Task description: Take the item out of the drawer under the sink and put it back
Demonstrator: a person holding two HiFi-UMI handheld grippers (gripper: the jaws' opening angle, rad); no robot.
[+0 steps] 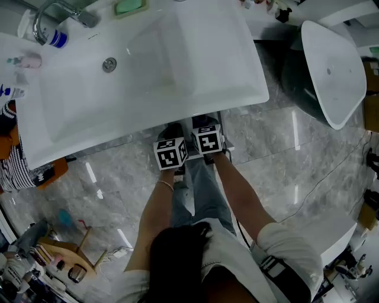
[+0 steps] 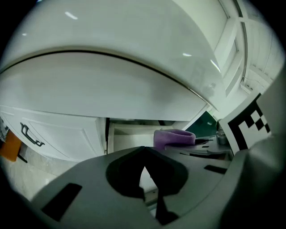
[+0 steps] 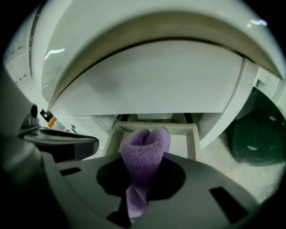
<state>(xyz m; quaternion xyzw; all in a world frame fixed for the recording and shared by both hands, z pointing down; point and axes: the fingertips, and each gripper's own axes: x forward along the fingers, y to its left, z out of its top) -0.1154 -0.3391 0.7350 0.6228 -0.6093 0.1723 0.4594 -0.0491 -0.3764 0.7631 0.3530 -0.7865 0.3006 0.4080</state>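
Observation:
A fuzzy purple cloth (image 3: 145,154) stands folded between the jaws of my right gripper (image 3: 136,197), which is shut on it, just in front of the open white drawer (image 3: 191,134) under the sink (image 1: 148,59). The cloth (image 2: 172,136) also shows in the left gripper view, lifted clear of the drawer (image 2: 127,134). My left gripper (image 2: 145,179) hangs beside the right one, shut with nothing in it. In the head view both marker cubes, left (image 1: 170,152) and right (image 1: 208,141), sit at the sink's front edge, which hides the drawer and the cloth.
A faucet (image 1: 59,12) and a green soap (image 1: 130,6) sit at the back of the sink. A white oval basin (image 1: 334,71) stands to the right over something dark green (image 3: 259,134). A cabinet door with a handle (image 2: 31,134) is left of the drawer. Clutter lies on the floor (image 1: 53,248).

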